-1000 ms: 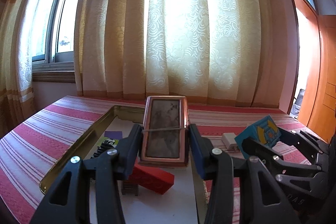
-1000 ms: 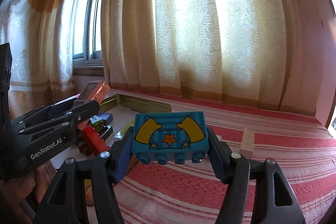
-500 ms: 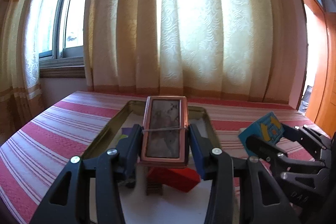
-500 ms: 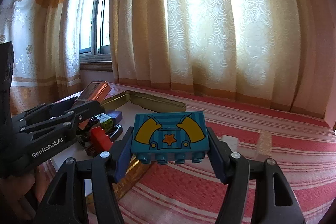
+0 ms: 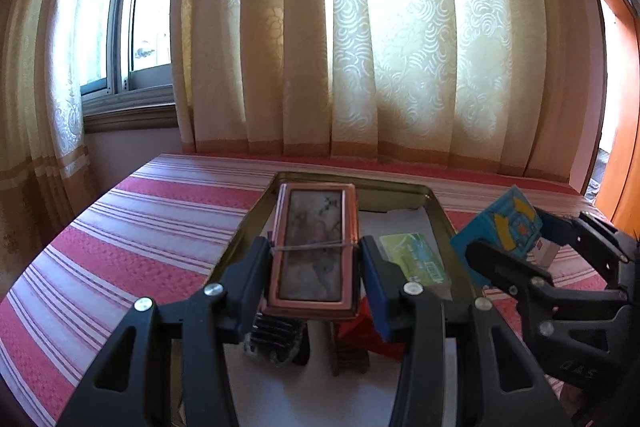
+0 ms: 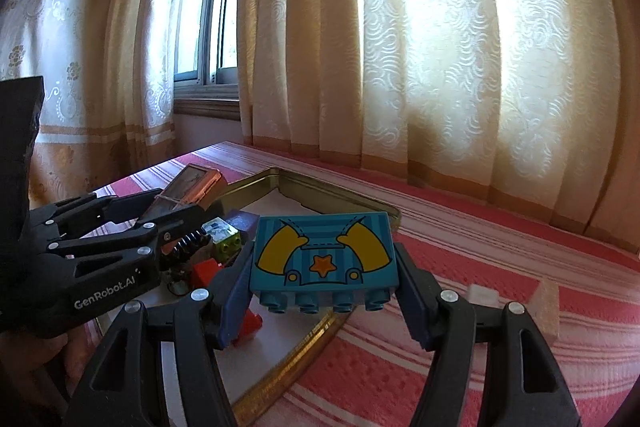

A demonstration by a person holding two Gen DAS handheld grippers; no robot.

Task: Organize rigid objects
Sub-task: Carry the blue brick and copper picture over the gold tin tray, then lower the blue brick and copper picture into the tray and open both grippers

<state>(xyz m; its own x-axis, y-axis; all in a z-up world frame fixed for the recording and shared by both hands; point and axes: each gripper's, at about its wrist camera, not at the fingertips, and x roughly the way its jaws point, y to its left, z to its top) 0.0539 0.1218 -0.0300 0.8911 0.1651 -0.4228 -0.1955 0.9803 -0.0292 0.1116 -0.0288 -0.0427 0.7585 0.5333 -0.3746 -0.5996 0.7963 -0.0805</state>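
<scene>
My left gripper [image 5: 316, 267] is shut on a copper-framed flat box [image 5: 314, 247] with a rubber band around it, held above the gold-rimmed tray [image 5: 400, 183]. My right gripper [image 6: 324, 275] is shut on a teal toy brick [image 6: 324, 255] printed with yellow sleeves and an orange star, over the tray's right rim [image 6: 296, 359]. In the left wrist view that teal brick [image 5: 500, 227] and the right gripper [image 5: 516, 247] show at the right. In the right wrist view the left gripper [image 6: 180, 203] with the copper box [image 6: 188, 187] shows at the left.
In the tray lie a red block [image 5: 372, 335], a black ribbed piece [image 5: 276, 339], a green card [image 5: 416, 259], a green-yellow brick [image 6: 222, 239] and a purple piece [image 6: 244, 219]. A white adapter [image 6: 482, 293] and a wooden block [image 6: 546, 307] lie on the striped red cloth. Curtains hang behind.
Both grippers have swung to the left with their objects still held. The tray has shifted rightward in both views; the green card has come into sight in the left wrist view.
</scene>
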